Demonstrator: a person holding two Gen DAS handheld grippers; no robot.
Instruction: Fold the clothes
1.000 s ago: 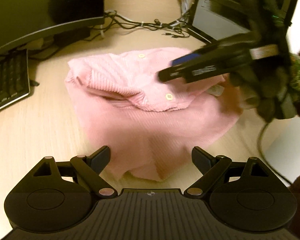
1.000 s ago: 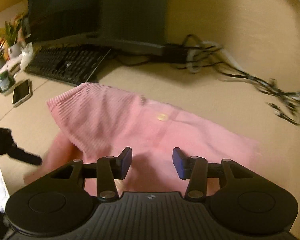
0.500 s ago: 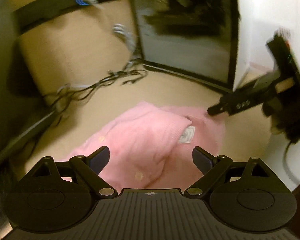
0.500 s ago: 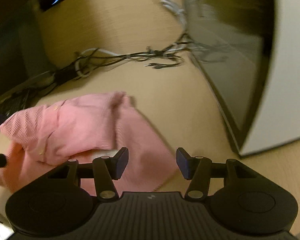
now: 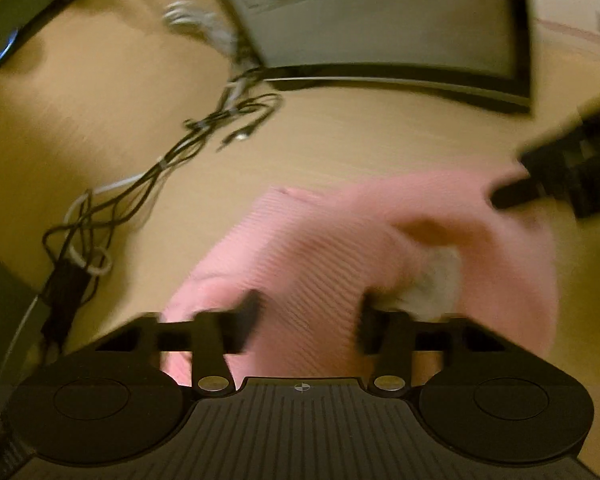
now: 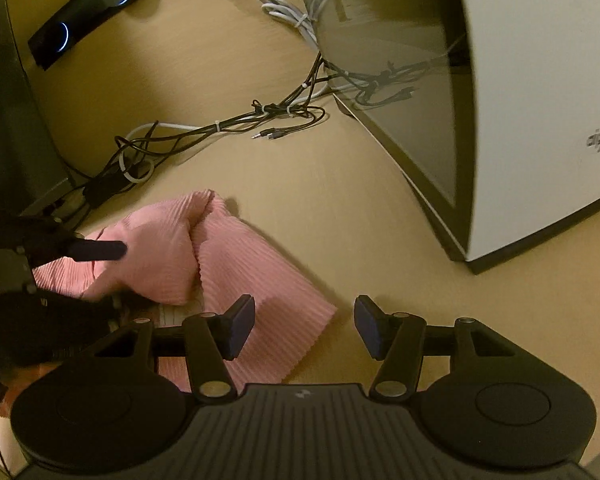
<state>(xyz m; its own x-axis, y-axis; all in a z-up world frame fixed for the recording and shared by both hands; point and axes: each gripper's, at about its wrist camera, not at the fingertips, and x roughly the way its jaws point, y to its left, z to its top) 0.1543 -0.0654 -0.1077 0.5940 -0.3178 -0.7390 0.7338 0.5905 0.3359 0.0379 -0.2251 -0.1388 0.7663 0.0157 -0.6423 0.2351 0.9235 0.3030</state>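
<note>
A pink ribbed shirt [image 5: 320,248] lies crumpled on the wooden desk [image 5: 360,140], a white label [image 5: 440,276] showing near its right side. My left gripper [image 5: 308,316] is low over it, jaws closing, and a raised fold of cloth fills the gap and touches both pads. The right wrist view shows the same shirt [image 6: 236,264] with the left gripper [image 6: 116,278] pinching a bunched fold at the left. My right gripper [image 6: 304,320] hovers at the shirt's near right corner, jaws opening. Only that corner and bare desk lie under them. One of its fingers [image 5: 512,194] shows at the right.
A tangle of cables [image 6: 260,120] crosses the desk behind the shirt. A white computer case [image 6: 540,120] stands at the right, a dark monitor base [image 6: 12,140] at the left, and a black power strip [image 6: 84,12] at the back.
My left gripper has come in over the shirt and its jaws have narrowed from wide open onto a fold. My right gripper has swung to the shirt's right corner and opened slightly.
</note>
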